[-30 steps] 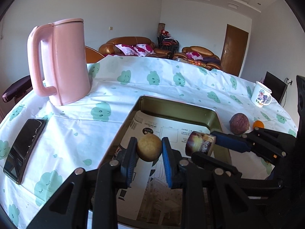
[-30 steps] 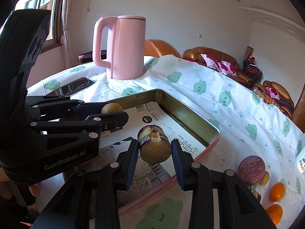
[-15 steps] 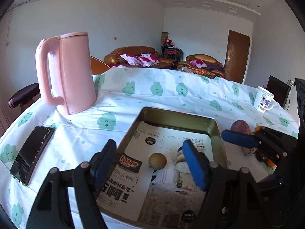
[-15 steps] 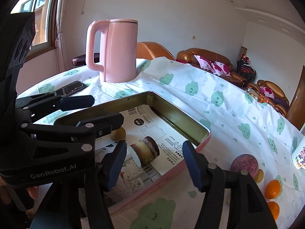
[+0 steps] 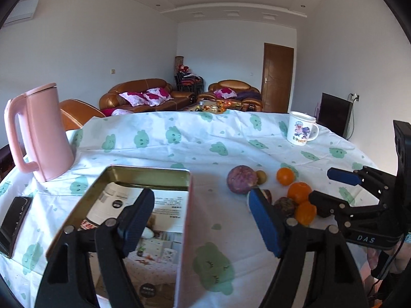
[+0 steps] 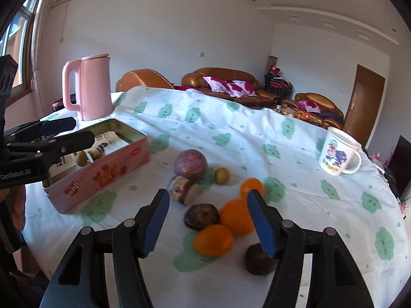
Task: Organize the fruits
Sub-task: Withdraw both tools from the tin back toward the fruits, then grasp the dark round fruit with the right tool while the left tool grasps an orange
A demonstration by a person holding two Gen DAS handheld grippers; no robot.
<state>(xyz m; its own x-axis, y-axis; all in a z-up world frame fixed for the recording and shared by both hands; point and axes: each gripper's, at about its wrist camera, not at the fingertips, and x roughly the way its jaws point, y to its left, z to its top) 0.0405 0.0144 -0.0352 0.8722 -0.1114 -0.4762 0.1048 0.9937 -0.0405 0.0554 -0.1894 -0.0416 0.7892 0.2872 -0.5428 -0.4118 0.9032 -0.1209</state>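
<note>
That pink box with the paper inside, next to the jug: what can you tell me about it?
The pink box is a shallow, rectangular tin with no lid on it. Its outer walls are pink with a red printed pattern and its inner walls are dull gold. It sits flat on the cloud-patterned tablecloth, close to the pink jug. A printed paper sheet lines its floor, and a small brownish fruit and a cut purple piece lie inside.

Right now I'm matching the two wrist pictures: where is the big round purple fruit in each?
Left wrist: the purple fruit lies right of centre, beyond the tin's right wall.
Right wrist: the purple fruit lies just left of centre, right of the tin.
Shared landmark: the cartoon mug, far right.
</note>
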